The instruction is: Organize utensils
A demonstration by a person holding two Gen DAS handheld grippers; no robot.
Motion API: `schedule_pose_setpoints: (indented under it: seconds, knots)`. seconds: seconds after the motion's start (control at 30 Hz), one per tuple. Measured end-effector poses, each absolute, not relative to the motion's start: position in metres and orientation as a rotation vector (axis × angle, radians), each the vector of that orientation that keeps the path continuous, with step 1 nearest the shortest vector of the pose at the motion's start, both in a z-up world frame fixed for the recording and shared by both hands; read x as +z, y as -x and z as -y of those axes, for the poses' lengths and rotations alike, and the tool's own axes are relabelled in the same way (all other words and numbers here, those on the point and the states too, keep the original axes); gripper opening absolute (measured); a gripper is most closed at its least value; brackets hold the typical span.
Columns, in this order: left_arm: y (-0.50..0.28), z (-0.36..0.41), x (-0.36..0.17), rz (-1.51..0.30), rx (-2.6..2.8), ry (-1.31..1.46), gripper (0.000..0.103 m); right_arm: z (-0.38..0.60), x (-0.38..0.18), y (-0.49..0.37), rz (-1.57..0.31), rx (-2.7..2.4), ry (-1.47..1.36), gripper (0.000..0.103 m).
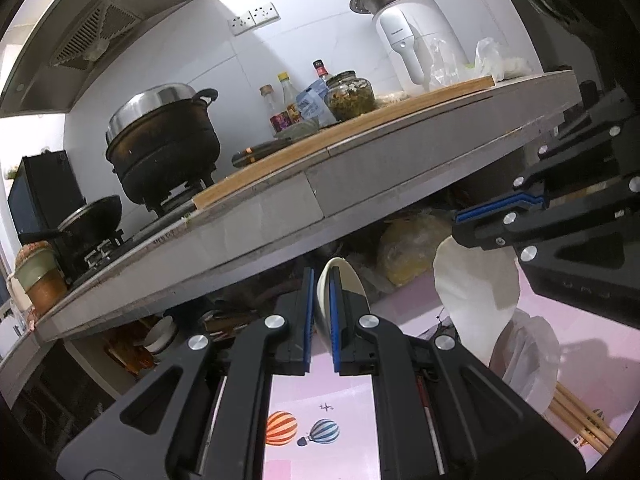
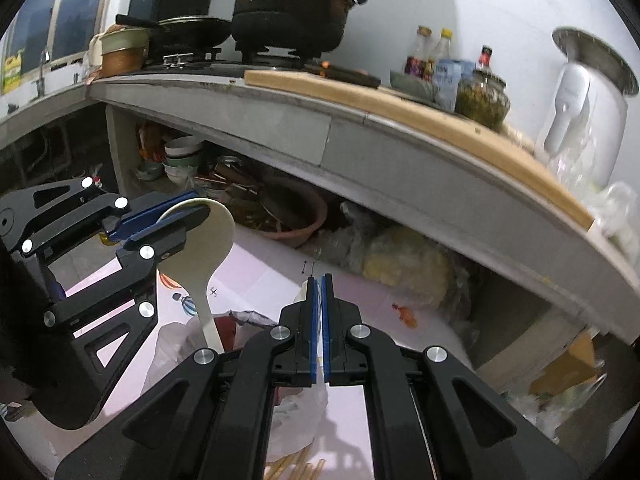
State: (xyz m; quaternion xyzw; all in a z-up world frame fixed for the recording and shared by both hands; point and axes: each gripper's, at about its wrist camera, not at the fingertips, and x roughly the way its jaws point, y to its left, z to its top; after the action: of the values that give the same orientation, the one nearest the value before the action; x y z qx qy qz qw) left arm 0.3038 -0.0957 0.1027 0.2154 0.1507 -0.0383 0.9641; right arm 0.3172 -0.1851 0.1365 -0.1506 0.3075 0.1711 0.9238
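- I have a cream rice paddle point(image 2: 208, 236) clamped by its round blade in the left gripper point(image 1: 322, 308); in the right wrist view it sits at middle left of the frame, handle slanting down toward the lower centre.
- In the left wrist view the same paddle shows edge-on between the blue pads at centre frame, the jaws closed on it.
- The right gripper point(image 2: 320, 304) has its jaws shut tight at lower centre of its own view, with a thin white plastic bag point(image 2: 298, 412) pinched between the pads; the bag hangs crumpled below them.
- In the left wrist view the right gripper point(image 1: 460, 216) enters from the right edge, and the white bag point(image 1: 480, 300) hangs under it, at right of centre.
- The paddle's handle end runs down to the bag's mouth in the right wrist view; I cannot tell whether it touches the plastic.
- Wooden chopsticks point(image 1: 580, 420) lie at lower right of the left wrist view, partly under the bag; their tips also show at the bottom edge of the right wrist view.
- Under everything is a pink surface point(image 1: 320, 408) printed with striped hot-air balloons.
- Beyond, a grey kitchen counter point(image 2: 360, 148) crosses both views, carrying a wooden cutting board point(image 2: 400, 104), a black lidded pot point(image 2: 292, 12) on a gas stove, a glass jar point(image 2: 482, 98), sauce bottles and a white appliance point(image 2: 580, 100).
- Below the counter I see stacked bowls point(image 2: 182, 156) and a reddish basin point(image 2: 296, 216).
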Motion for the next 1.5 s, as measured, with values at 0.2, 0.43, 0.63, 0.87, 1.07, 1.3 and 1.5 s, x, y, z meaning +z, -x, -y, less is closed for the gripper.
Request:
schedule_pose_setpoints:
  seconds: [0.2, 0.43, 0.63, 0.87, 1.07, 1.3, 1.5]
  knots:
    - [-0.308, 0.095, 0.093, -0.317, -0.080, -0.432, 0.006, 0.188, 0.124, -0.322, -0.658, 0.361, 0.269, 0.002]
    - [-0.311, 0.094, 0.086, -0.342, -0.092, -0.424, 0.007, 0.185, 0.123, -0.318, -0.666, 0.378, 0.267, 0.002]
    - [-0.314, 0.088, 0.083, -0.390, -0.120, -0.372, 0.007, 0.186, 0.119, -0.318, -0.697, 0.402, 0.238, 0.003]
    - [-0.316, 0.083, 0.080, -0.436, -0.158, -0.309, 0.007, 0.189, 0.109, -0.319, -0.740, 0.415, 0.210, 0.004]
    - [-0.317, 0.080, 0.083, -0.461, -0.198, -0.265, 0.008, 0.193, 0.110, -0.319, -0.757, 0.420, 0.177, 0.004]
    - [-0.318, 0.068, 0.089, -0.486, -0.245, -0.167, 0.019, 0.198, 0.117, -0.313, -0.754, 0.420, 0.152, 0.009]
    - [-0.312, 0.063, 0.093, -0.494, -0.264, -0.117, 0.024, 0.203, 0.127, -0.308, -0.735, 0.417, 0.134, 0.016]
